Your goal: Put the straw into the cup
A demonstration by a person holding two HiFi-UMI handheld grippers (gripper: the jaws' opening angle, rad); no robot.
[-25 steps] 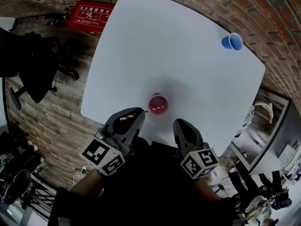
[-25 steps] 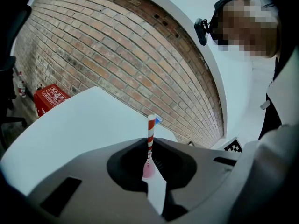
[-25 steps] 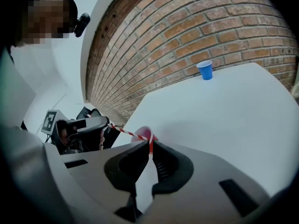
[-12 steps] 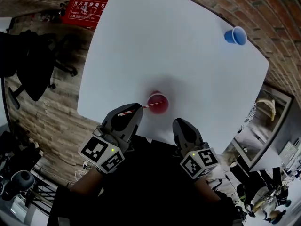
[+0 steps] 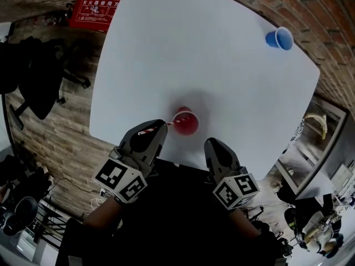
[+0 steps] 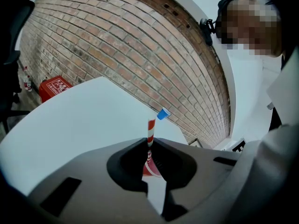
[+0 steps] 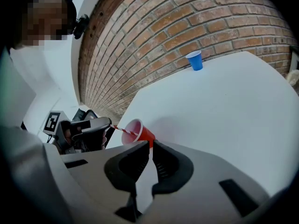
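Observation:
A red cup [image 5: 187, 122] stands near the front edge of the white table [image 5: 194, 49]. My left gripper [image 5: 161, 125] is shut on a red-and-white striped straw [image 5: 166, 124]. The straw slants from the jaws to the cup's mouth, and its far end lies at the near rim. In the left gripper view the straw [image 6: 151, 129] stands upright between the jaws, with the cup [image 6: 150, 170] just behind them. My right gripper [image 5: 212, 144] hangs to the right of the cup, shut with nothing in it. The right gripper view shows the cup [image 7: 141, 133], the straw [image 7: 122, 130] and the left gripper [image 7: 88, 130].
A blue cup [image 5: 279, 38] stands at the table's far right corner, near the brick wall. A red box [image 5: 97, 10] with print sits on the floor at the far left. A dark office chair [image 5: 41, 82] stands left of the table.
Both grippers have sunk a little. The straw's far end, which lay across the cup's mouth, has drawn back to its near rim. The cup has not moved.

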